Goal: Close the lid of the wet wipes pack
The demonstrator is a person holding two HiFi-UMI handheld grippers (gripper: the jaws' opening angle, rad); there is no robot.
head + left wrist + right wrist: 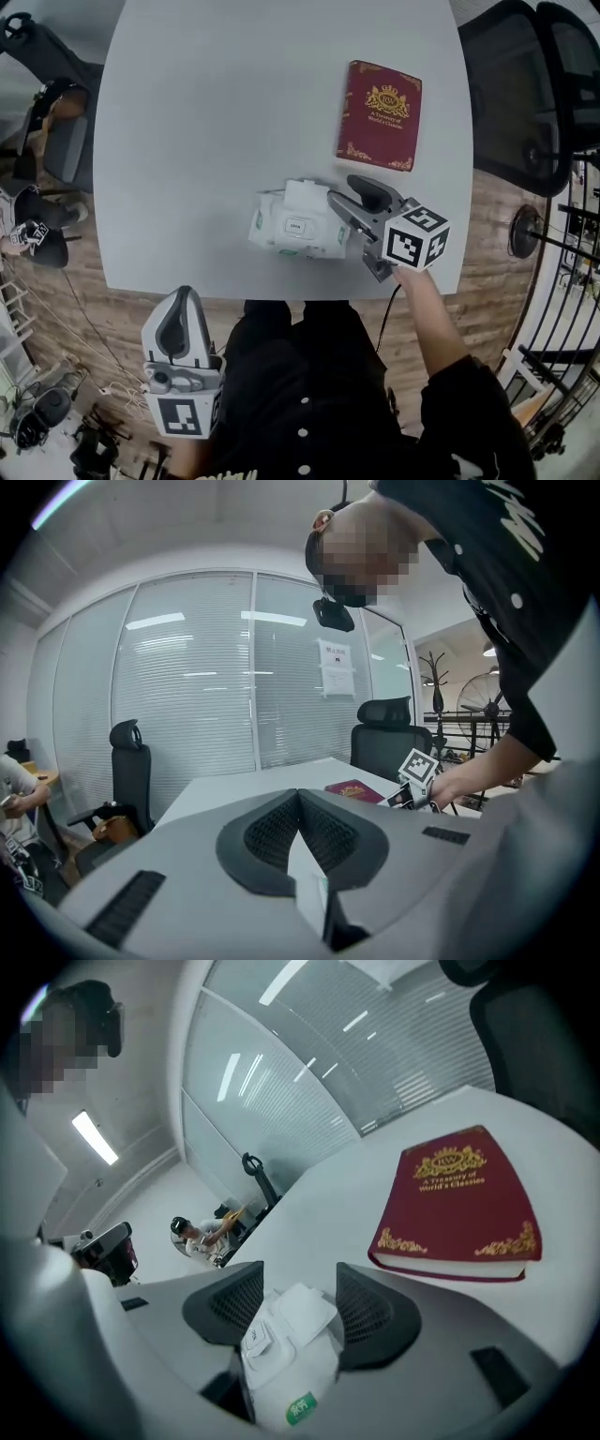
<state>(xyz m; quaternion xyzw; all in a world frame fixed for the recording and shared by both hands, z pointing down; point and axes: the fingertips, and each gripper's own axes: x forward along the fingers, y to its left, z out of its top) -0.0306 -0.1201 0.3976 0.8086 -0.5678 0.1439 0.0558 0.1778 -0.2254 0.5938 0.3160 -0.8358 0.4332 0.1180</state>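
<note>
The pack [295,230] lies flat near the table's [234,112] front edge, just in front of the person, with its lid [306,195] standing up from the top face, so the opening is uncovered and the closing is not yet done. In the right gripper view the pack [281,1372] fills the gap between the jaws, with the lid [302,1309] raised at their tips. The right gripper [339,189] comes in from the pack's right end, tilted down, with its jaws spread wide. They straddle the pack and the pads do not seem to press on it. That spread probably leaves room to drop one jaw onto the lid and push it flat, not to pinch anything. The left gripper [184,305] hangs off the table's near edge, well apart from the pack, its jaws together on nothing. It seems parked there, though it could steady the pack if it slides. A red book [380,114] lies beyond the pack, apart from it and out of the way.
</note>
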